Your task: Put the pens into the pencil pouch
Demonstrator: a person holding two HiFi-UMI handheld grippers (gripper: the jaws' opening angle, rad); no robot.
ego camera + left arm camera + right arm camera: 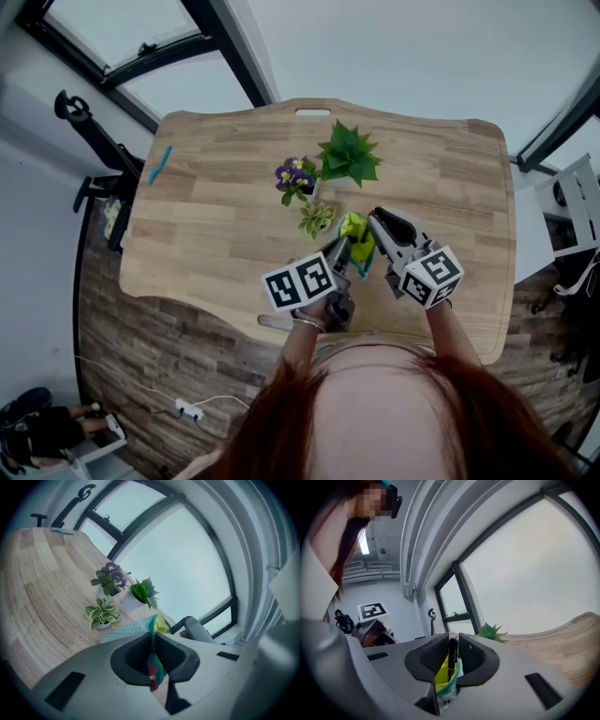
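The yellow-green fabric pencil pouch with a teal zipper (356, 238) hangs above the pale wooden table (216, 234). It sits just on the person's side of the spiky green potted plant (348, 155), with a small variegated potted plant (316, 217) beside it.

The left tongs (152, 640) are clenched on the pouch's zipper edge, which runs straight up between the pads. That pinch holds the mouth up and facing the other hand. The right tongs (452, 642) are closed on a slim black pen (451, 665), gripped across its barrel. The pen's lower end points down at the yellow lining, at or just inside the opening; how deep it goes I cannot tell.

The pouch looks soft and light. It will probably sag and fold wherever it is not pinched, so the stiffer zipper seam is the sensible place to hold it. The pen is rigid, thin and likely smooth, so it could pivot or slip between the pads if pushed against the cloth. A grip near the upper end leaves the tip free to enter.

Well away from the spiky plant, near the table's far left corner, lies a slim teal pen-like thing (159, 164). It is probably next.
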